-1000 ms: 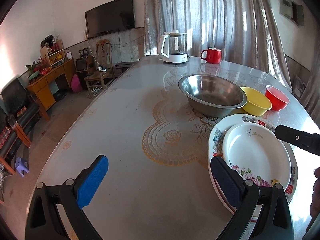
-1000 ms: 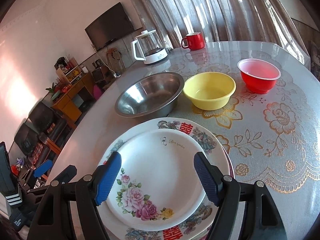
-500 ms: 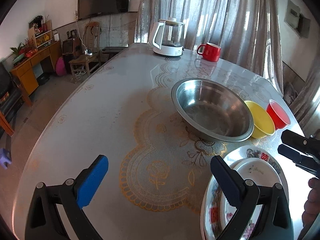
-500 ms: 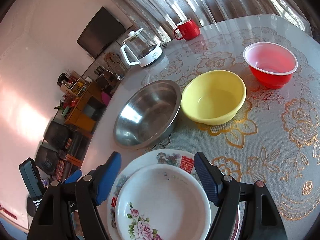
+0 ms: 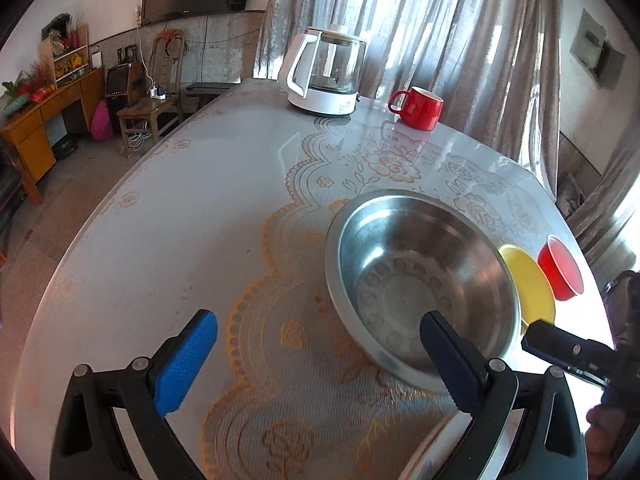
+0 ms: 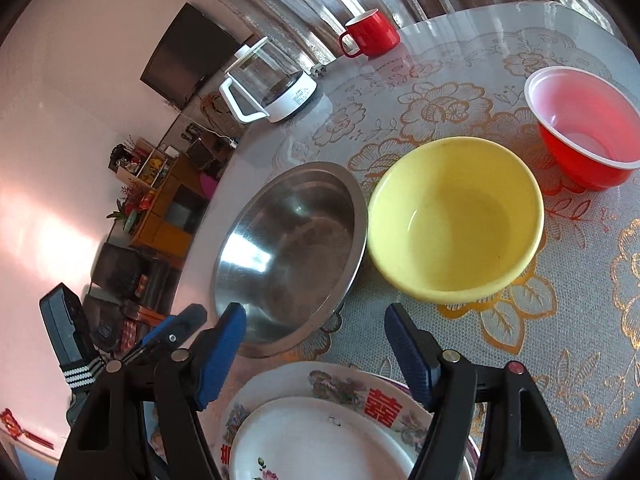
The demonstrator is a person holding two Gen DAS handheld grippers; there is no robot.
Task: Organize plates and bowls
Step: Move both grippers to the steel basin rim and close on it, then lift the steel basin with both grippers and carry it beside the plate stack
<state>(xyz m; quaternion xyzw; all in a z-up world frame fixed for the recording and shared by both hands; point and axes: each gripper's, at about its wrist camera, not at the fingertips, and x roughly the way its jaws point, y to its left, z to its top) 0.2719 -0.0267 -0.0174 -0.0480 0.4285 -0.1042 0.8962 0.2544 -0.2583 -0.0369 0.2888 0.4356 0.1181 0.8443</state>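
Right wrist view: hovering with right gripper (image 6: 316, 344) spread, aiming squarely over yellow bowl (image 6: 456, 220), nearing steel bowl (image 6: 288, 256).

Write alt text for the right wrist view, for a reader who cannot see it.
The open right gripper hangs above stacked floral plates at the near edge of a lace-covered table. Beyond sit a steel bowl, a yellow bowl and a red bowl, with a glass kettle and red mug behind.
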